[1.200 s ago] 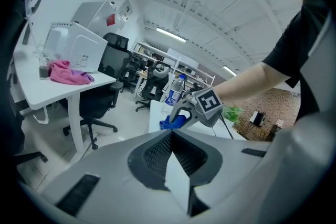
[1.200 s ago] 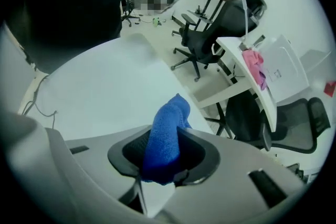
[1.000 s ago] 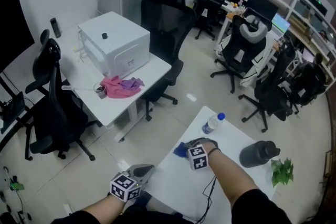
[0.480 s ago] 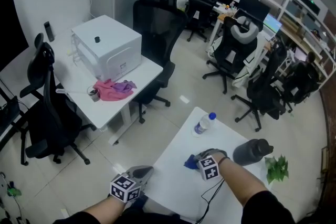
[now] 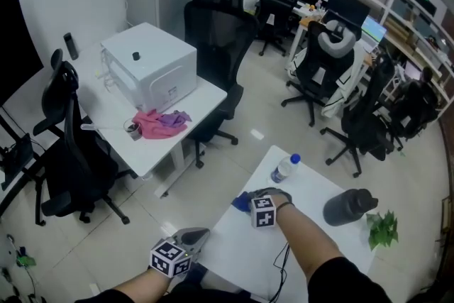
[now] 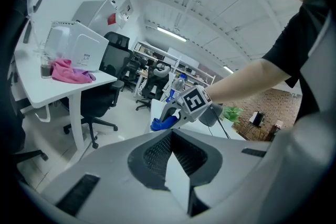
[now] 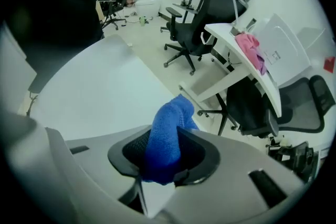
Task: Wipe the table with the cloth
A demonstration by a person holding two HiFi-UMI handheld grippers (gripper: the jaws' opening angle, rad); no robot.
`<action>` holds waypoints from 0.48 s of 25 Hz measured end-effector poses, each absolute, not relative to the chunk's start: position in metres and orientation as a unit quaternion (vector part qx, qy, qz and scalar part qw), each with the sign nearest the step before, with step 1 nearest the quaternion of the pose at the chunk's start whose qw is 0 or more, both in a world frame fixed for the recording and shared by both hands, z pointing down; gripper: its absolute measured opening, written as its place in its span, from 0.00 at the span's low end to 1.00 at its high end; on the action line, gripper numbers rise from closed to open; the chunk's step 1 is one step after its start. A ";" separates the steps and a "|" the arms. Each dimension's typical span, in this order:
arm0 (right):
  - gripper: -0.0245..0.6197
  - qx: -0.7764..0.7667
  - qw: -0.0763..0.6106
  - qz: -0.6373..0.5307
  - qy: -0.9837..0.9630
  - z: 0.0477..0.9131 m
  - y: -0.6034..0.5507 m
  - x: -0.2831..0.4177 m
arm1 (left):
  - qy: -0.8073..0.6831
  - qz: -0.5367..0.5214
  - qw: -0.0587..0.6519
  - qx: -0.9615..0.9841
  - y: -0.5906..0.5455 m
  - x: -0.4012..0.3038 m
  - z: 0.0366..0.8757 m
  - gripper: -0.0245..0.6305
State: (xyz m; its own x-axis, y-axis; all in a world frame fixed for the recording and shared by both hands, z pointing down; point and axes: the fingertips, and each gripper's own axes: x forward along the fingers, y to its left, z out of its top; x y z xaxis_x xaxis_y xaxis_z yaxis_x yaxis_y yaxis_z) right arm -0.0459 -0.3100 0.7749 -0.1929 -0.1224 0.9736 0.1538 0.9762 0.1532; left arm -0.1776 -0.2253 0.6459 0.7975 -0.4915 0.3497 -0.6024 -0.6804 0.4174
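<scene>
Blue fuzzy cloth [image 7: 167, 139] is pinched in the right claw [image 7: 163, 162], which is pointed down at the white table [image 5: 237, 245] near its left edge, with a clear plastic water bottle [image 5: 285, 168] and a dark flask [image 5: 349, 207] parked further back. Left claw [image 6: 176, 160] is clenched with nothing in it, held just beside the table's near-left edge and pointed out across the room.

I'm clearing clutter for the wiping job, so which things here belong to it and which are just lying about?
In use: blue cloth, pinched in the right claw; the white table under it.
Lying about: water bottle, dark flask and green plant on that table; pink rag and white box on the far desk.
</scene>
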 end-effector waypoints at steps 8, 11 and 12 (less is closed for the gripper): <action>0.23 -0.054 0.676 -0.078 -0.731 0.777 -0.240 0.018 | -0.291 0.105 0.264 0.914 -0.225 -0.174 0.640 0.04; 0.23 -0.056 0.678 -0.083 -0.728 0.775 -0.212 0.037 | -0.277 0.105 0.259 0.919 -0.218 -0.159 0.632 0.04; 0.23 -0.049 0.669 -0.090 -0.736 0.771 -0.205 0.040 | -0.272 0.105 0.256 0.922 -0.215 -0.151 0.629 0.04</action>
